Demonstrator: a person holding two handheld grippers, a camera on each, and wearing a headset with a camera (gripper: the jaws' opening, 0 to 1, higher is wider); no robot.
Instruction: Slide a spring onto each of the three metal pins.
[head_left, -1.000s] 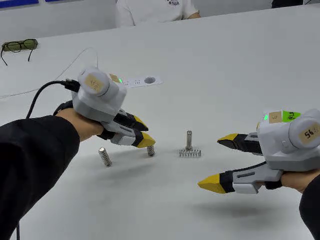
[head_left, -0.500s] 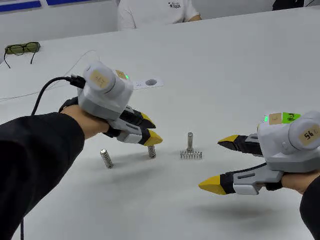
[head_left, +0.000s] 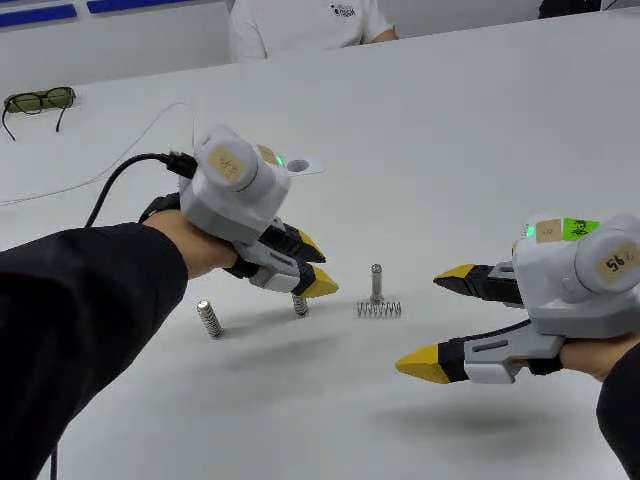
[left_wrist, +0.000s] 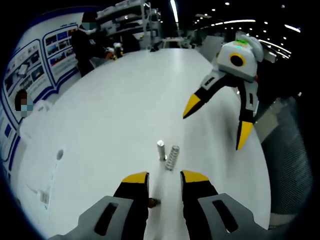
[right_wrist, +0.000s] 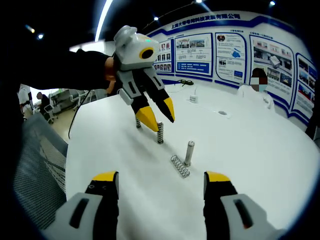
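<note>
Head view has the left gripper (head_left: 315, 265) hovering low over the white table (head_left: 480, 150), its fingers a little apart and holding nothing. Its lower yellow tip sits just above the first sprung pin (head_left: 300, 305). The second sprung pin (head_left: 209, 318) stands further left. Between the grippers, the bare pin (head_left: 377, 281) stands upright with the loose spring (head_left: 379, 309) lying on its side at its foot. The right gripper (head_left: 437, 320) hangs to their right, fingers spread wide and empty. Left gripper view puts the bare pin (left_wrist: 161, 150) and loose spring (left_wrist: 173, 157) just ahead of its own jaws. Right gripper view shows both between its jaws and the left gripper (right_wrist: 160, 117).
</note>
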